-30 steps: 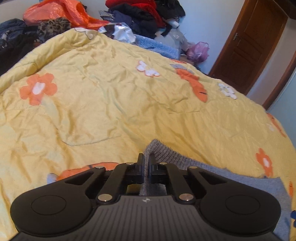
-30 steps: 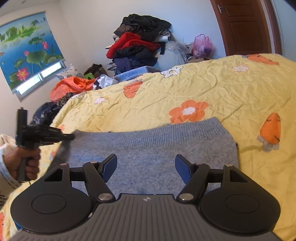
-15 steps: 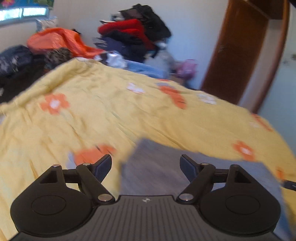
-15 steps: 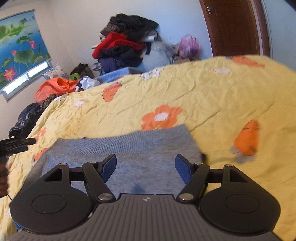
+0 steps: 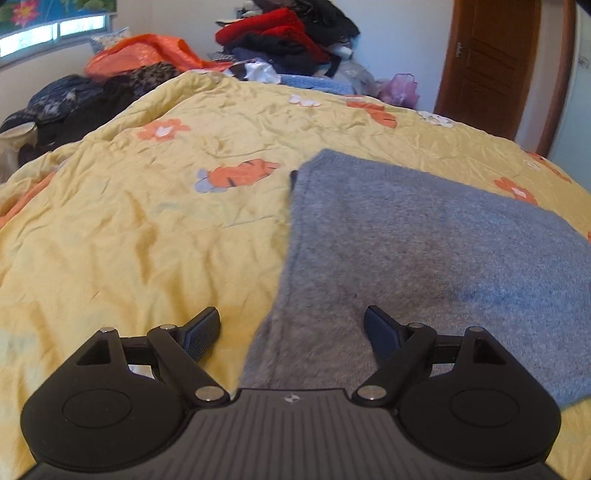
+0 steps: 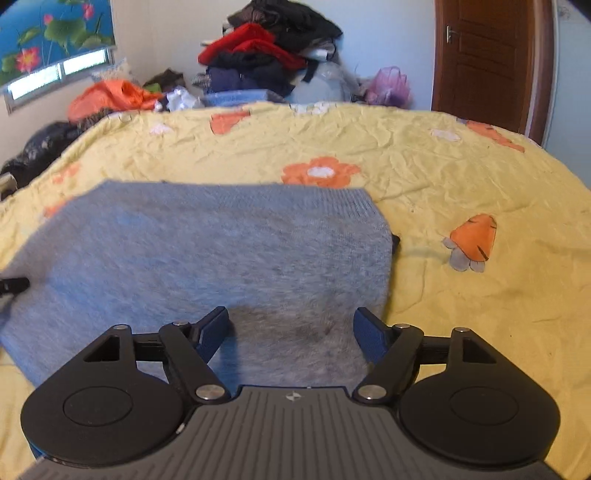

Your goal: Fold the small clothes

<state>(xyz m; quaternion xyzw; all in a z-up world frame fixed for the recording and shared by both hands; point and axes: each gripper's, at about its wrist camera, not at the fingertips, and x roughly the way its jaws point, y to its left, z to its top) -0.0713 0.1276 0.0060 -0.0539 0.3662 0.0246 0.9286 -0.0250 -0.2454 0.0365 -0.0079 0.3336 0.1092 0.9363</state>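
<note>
Grey knit garment (image 5: 424, 258) is lying flat on the yellow quilt (image 5: 129, 240), folded into a rough rectangle w/ a ribbed edge at its far side in the right wrist view (image 6: 221, 251). It's sitting toward the near part of the bed, a dark bit of something poking out at its corner, too small to tell what.

Left gripper (image 5: 291, 328) is hanging over the garment's left edge: left finger above bare quilt, right finger above the knit. Jaws are standing wide apart and have just been opening; nothing is pinched btwn them, the cloth just lying underneath. Right gripper (image 6: 291, 328) is hovering over the garment's near right part, jaws also spread and just been widening a bit, pads not pressing on anything. A black tip is showing at the far left edge of the right wrist view, prob. part of the other gripper, can't say for sure.

Quilt is looking crinkled all over, printed w/ orange flowers (image 6: 319, 171), orange carrots (image 6: 474, 238) and small white flowers. Beyond the bed a heap of clothes (image 5: 288, 40) is piling up against the white wall, red and black on top, w/ an orange bag (image 5: 144, 55) and dark items to the left, a purple bag (image 6: 389, 86) to the right. A brown wooden door (image 6: 484, 62) is standing at the right, and a lotus-print blind (image 6: 51, 33) is covering the window at the upper left.
</note>
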